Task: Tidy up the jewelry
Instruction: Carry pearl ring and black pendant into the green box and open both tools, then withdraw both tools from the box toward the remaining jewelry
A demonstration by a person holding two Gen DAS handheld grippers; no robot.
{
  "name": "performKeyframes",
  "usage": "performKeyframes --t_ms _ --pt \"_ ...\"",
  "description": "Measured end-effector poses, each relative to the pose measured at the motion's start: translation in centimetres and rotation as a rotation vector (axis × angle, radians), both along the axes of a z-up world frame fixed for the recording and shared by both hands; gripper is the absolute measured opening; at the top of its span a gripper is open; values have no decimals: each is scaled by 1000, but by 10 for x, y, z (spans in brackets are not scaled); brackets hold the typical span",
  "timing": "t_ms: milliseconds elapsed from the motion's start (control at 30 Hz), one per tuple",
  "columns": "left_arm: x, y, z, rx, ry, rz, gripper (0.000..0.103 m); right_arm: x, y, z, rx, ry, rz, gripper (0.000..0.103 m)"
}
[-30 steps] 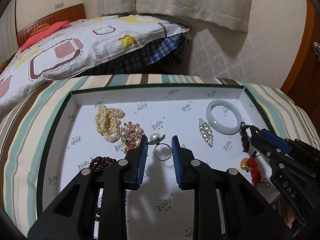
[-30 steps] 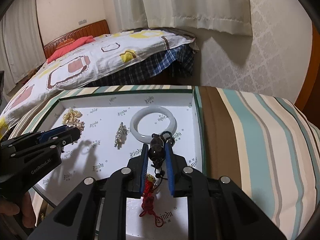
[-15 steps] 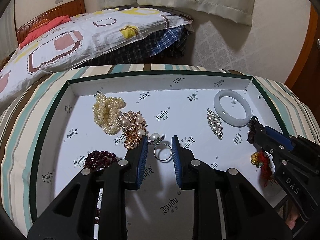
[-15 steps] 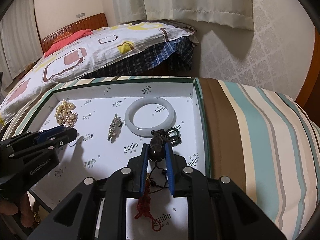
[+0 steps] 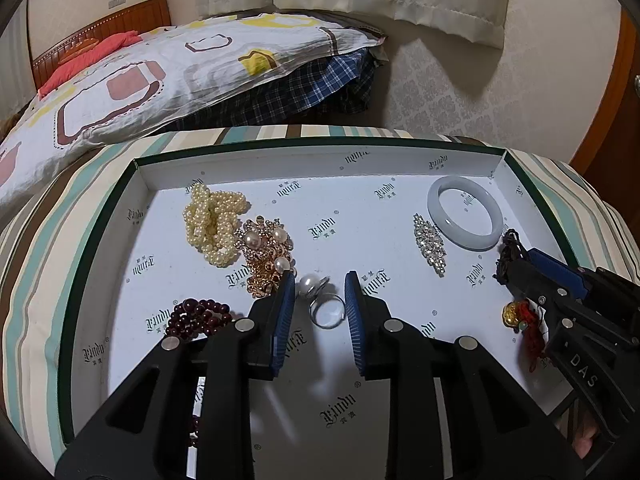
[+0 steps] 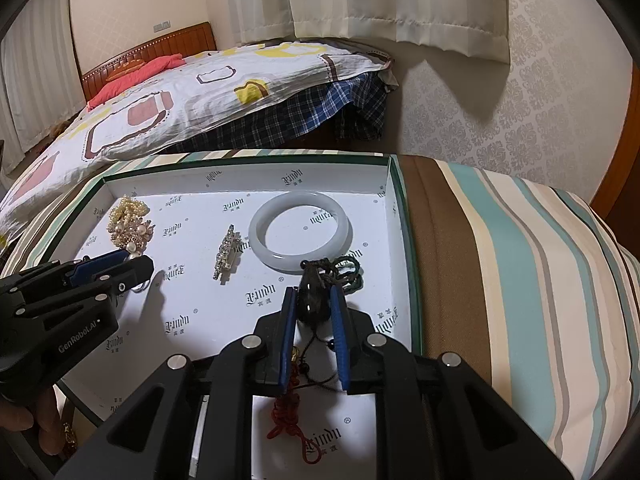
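A white tray point(image 5: 400, 168) with a green rim sits on a striped cover point(image 6: 520, 260). Jewelry lies in the tray.

The left gripper point(image 5: 320, 300) points down into the tray. Its blue jaws stand apart on each side of a pearl ring point(image 5: 320, 300). The ring lies flat on the tray floor and the jaws do not press on it, so this gripper is open. At about 10 o'clock from the ring is a gold brooch with pearls point(image 5: 264, 256), and past that a bunch of cream pearl beads point(image 5: 214, 220). At 9 o'clock lies a dark red bead bracelet point(image 5: 198, 316).

The right gripper point(image 6: 314, 308) is closed on a dark pendant point(image 6: 312, 300). The pendant's dark green cord point(image 6: 348, 272) lies bunched at 1 o'clock from it. A red knotted tassel point(image 6: 288, 420) lies under the gripper. A white jade bangle point(image 6: 300, 236) lies at 12 o'clock from the pendant, near the tray's right wall. A sparkly hair clip point(image 6: 228, 252) lies just left of the bangle.
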State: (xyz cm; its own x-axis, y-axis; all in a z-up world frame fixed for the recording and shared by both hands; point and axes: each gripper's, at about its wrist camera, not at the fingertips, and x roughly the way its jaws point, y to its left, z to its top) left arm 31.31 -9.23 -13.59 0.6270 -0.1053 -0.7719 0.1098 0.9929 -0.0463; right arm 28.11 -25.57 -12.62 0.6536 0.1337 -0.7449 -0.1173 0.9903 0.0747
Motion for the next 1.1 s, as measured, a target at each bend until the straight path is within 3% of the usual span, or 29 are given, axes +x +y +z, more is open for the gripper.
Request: performKeyframes --t_ms 167,267,467,633,1100 --pt "-1 0 0 -5 1 -3 33 1 2 1 6 -1 5 22" --pt "-2 -1 1 -8 -2 3 42 0 3 1 8 -3 10 24" --pt "-4 0 2 -16 -4 7 44 -1 3 2 14 -8 15 33" --pt "-7 -1 7 -15 -34 3 60 -3 5 3 19 -16 19 43" --pt "-20 0 25 13 -105 18 74 -12 9 17 11 -62 29 54"
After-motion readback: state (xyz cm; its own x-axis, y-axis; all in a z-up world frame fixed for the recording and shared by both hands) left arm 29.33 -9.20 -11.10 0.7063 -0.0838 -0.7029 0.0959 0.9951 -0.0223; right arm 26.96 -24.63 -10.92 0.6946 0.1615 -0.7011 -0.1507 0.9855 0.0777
